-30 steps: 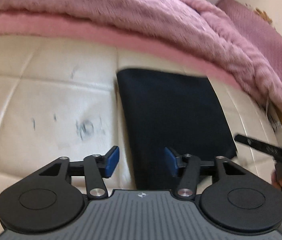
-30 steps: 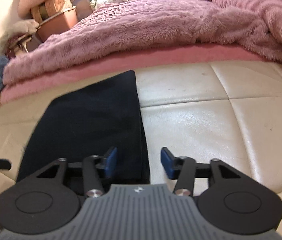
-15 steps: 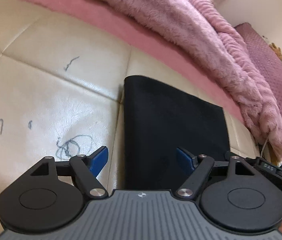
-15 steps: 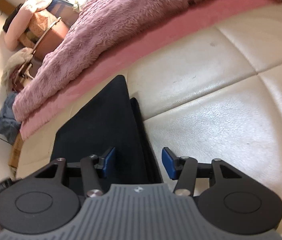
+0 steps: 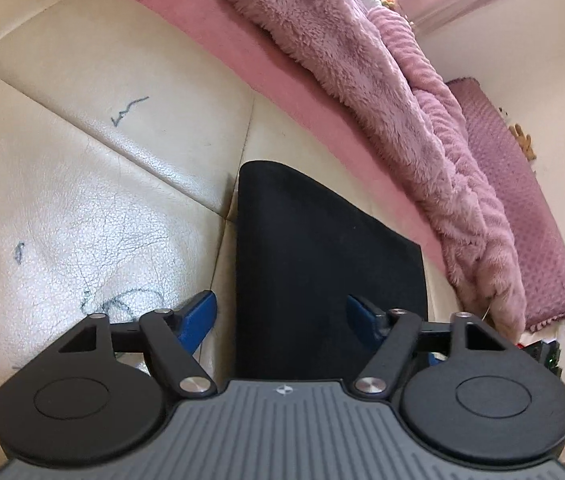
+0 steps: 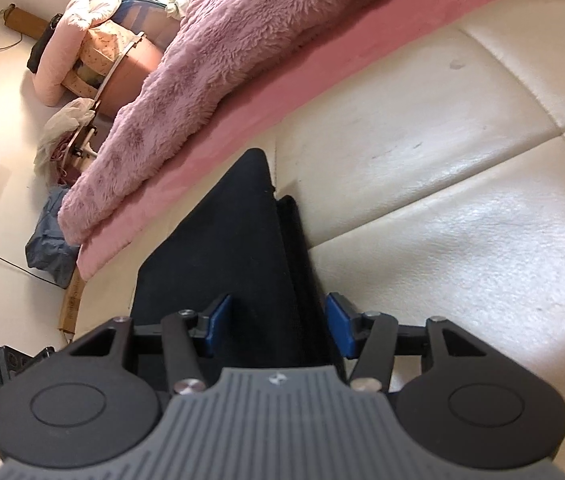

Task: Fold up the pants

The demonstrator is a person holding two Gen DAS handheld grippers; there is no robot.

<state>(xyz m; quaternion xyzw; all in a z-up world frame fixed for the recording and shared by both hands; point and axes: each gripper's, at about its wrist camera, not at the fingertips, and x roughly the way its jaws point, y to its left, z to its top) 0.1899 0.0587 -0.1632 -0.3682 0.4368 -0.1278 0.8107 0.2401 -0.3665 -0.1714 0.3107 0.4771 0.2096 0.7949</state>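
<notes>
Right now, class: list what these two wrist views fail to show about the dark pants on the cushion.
- Near end of the pants: left wrist view, hidden under the left tool, whose jaws are closing.
- Same end: right wrist view, covered by the right tool.
- Waistband, legs, fold count: the black cloth shows no detail.

The cream leather bench (image 5: 82,208) in front of me is quilted into panels by seams, its skin crackled and marked with dark pen scribbles; the folded black pants (image 5: 314,264) lie flat on it, their far edge just beside the pink mattress edge (image 6: 282,104).
</notes>
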